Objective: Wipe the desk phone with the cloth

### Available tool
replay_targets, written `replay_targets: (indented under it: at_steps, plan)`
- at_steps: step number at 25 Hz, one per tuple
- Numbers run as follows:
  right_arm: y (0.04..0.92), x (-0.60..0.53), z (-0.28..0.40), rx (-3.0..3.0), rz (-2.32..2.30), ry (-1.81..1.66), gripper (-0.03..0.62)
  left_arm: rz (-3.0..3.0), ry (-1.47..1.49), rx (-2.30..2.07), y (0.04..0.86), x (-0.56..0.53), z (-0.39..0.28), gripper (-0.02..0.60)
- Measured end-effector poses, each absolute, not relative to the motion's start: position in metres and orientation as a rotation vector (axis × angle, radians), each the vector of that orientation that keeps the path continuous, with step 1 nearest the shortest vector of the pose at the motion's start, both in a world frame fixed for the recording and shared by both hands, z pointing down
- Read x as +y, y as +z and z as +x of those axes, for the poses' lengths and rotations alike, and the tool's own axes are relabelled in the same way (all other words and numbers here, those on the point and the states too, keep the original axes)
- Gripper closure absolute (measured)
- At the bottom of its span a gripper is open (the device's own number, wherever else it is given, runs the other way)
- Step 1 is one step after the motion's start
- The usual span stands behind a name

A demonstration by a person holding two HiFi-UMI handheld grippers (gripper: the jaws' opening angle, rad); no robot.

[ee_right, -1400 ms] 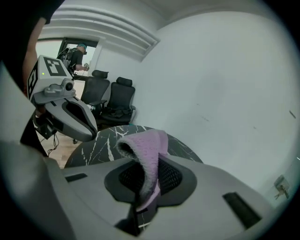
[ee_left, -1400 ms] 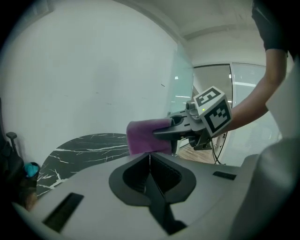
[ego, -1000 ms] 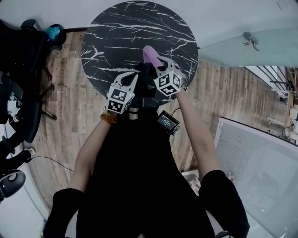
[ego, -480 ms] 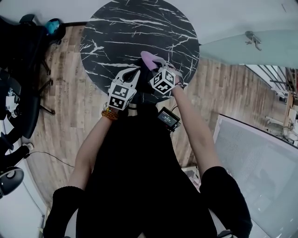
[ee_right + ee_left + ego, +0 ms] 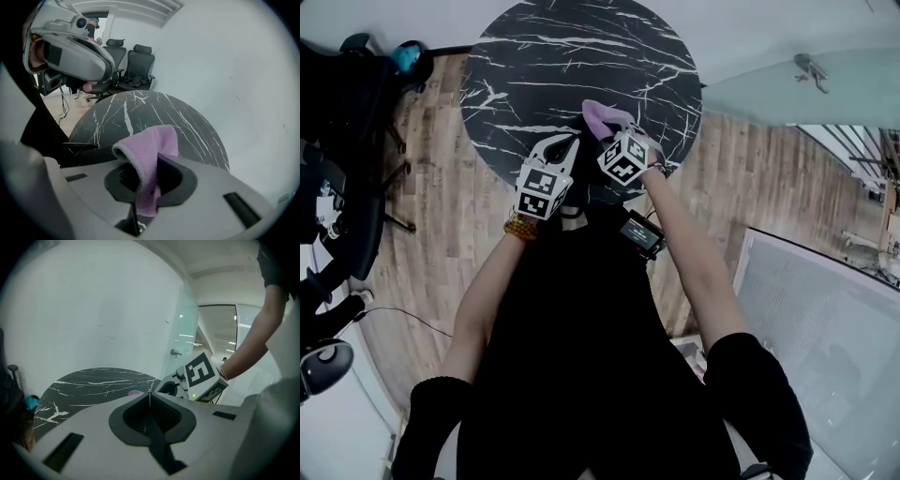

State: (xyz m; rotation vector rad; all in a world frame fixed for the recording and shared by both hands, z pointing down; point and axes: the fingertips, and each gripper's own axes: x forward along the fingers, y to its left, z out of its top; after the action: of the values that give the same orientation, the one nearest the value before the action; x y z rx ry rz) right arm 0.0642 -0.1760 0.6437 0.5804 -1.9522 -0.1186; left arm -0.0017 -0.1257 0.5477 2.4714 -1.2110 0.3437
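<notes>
The black desk phone shows as a dark shape at the near edge of the round black marble table, between my two grippers. Its coiled cord appears in the right gripper view. My right gripper is shut on a purple cloth, which folds up out of the jaws over the table. My left gripper sits just left of the phone, jaws closed together with nothing between them. Most of the phone is hidden by the grippers.
Black office chairs stand on the wooden floor to the left, with a blue object near them. A small screen device hangs at the person's waist. A glass partition rises to the right of the table.
The right gripper and its cloth have shifted slightly left and toward the table. The left gripper has edged a little farther forward.
</notes>
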Motion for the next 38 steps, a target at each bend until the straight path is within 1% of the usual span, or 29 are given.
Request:
replay_targets:
  at_steps: [11,38]
  plan:
    - [0.661,-0.153,0.062,-1.945,0.531,-0.090,0.536,2.469,0.359,-1.239,0.551,-0.117,-0.007,0.563]
    - [0.665,-0.145,0.058,-1.961,0.556,0.010,0.537,2.466,0.388,-1.190,0.562,-0.117,-0.008,0.563]
